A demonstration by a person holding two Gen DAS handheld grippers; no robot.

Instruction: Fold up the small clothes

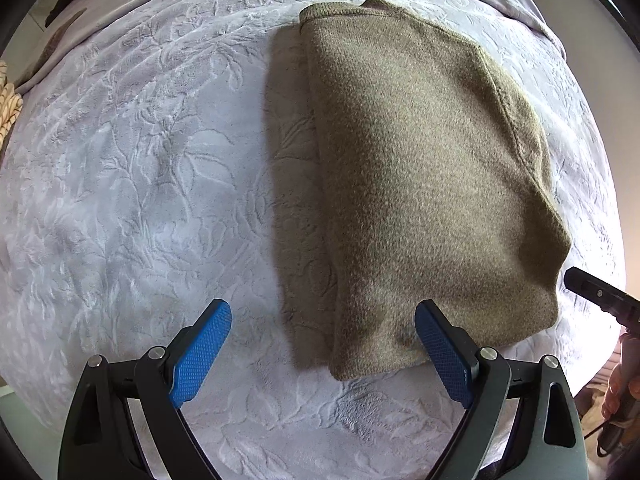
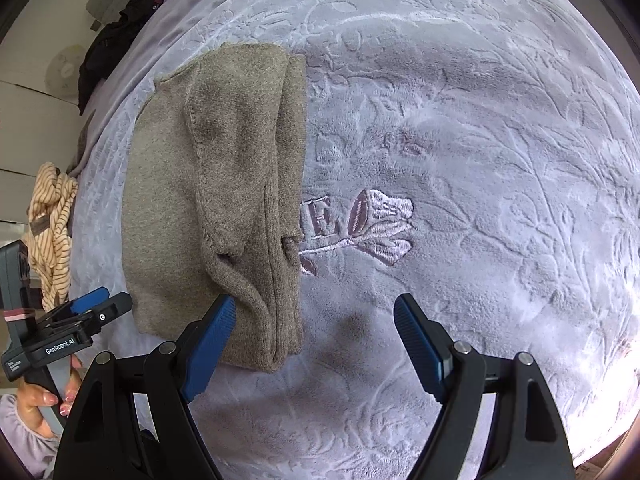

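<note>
While both grippers hang wide open and empty, the folded sweater [image 1: 424, 184] stretches lengthwise away between left gripper [image 1: 323, 340] and right gripper [image 2: 314, 332].

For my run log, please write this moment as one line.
sweater: folded, on blanket | left claw: open | right claw: open, empty

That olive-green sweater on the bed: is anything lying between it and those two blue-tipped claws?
Nothing visible does. The folded sweater lies alone on the embossed grey blanket. The left gripper and right gripper both hang open at its near edge, with only bare blanket between their fingers and the knit.
</note>
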